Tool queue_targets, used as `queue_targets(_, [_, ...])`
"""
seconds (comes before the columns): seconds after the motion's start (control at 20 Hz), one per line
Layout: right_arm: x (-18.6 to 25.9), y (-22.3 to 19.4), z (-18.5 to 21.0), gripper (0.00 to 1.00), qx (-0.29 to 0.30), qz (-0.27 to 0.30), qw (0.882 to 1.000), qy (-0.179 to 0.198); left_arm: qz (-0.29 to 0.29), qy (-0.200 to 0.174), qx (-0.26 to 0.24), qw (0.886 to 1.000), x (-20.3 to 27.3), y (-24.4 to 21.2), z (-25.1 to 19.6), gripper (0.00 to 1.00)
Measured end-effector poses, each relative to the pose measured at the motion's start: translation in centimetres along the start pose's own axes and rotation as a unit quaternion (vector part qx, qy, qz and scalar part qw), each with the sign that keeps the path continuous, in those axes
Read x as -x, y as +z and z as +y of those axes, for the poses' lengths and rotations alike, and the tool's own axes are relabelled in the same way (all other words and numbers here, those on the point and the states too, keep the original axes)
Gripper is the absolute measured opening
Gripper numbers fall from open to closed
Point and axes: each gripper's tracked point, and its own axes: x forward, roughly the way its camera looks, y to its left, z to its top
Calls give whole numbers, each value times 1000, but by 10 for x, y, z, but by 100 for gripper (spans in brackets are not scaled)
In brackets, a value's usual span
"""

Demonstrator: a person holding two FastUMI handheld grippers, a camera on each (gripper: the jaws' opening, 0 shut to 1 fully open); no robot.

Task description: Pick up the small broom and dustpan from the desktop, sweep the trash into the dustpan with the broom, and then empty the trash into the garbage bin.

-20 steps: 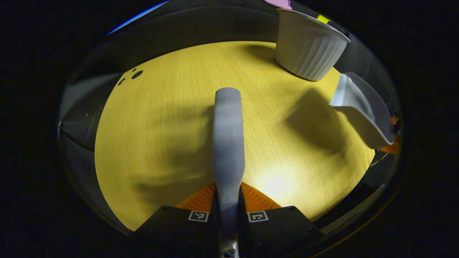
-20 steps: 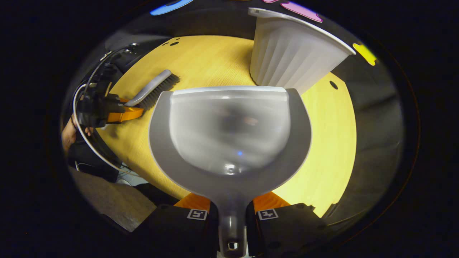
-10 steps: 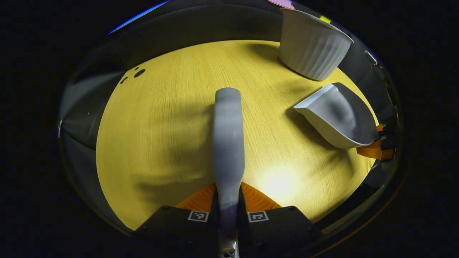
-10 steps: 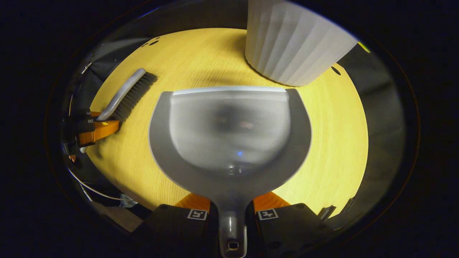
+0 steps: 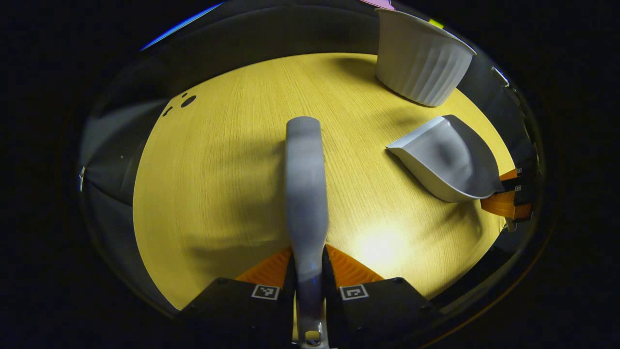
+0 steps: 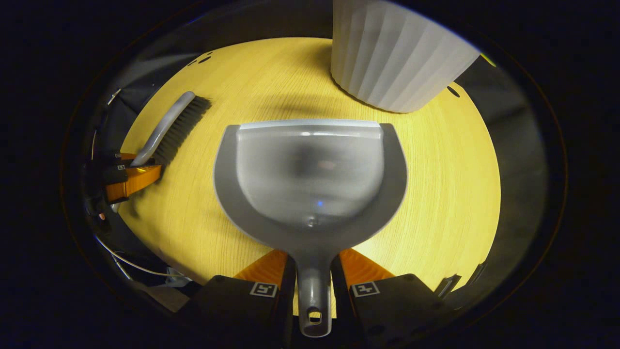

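Wooden desktop (image 5: 223,160) lies bare between broom-gripping left tool (image 5: 308,271) and dustpan-gripping right tool (image 6: 314,271).

Dim booth, one bright glare spot, strong fisheye bending.
Glare sits on the yellow wood-grain tabletop (image 5: 378,245); soft shadows cross it; the grey plastic dustpan (image 6: 310,179) looks blurred up close.

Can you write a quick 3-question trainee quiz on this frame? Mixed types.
1. True or false: the dustpan holds visible trash.
2. Which tool is the left gripper shut on?
A. broom
B. dustpan
C. garbage bin
3. Fill in: in the right gripper view, the ribbed white bin stands on the ___ beyond the dustpan's front lip.

Key:
1. False, the pan looks empty.
2. A; the right gripper holds the dustpan handle.
3. desktop
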Motion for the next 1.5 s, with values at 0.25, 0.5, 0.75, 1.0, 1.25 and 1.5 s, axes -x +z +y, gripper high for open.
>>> queue_targets(0.25, [21,3,-5,46,-12,-19,1000,9,-15,0,-4,1000,8,5,-1,43])
queue_targets(0.5, [62,12,-11,57,3,-70,997,11,-65,35,-8,997,35,24,10,69])
queue_targets(0.75, [115,47,-18,60,-2,-158,987,9,-163,10,17,986,90,67,3,70])
queue_targets(1.0, [190,107,-27,71,12,-302,953,-17,-324,-3,14,946,177,139,1,70])
queue_targets(1.25, [258,156,-40,86,-3,-420,906,-49,-472,8,28,881,265,189,0,76])
queue_targets(1.5, [309,174,-44,94,12,-490,868,-81,-528,18,38,848,316,202,6,84])
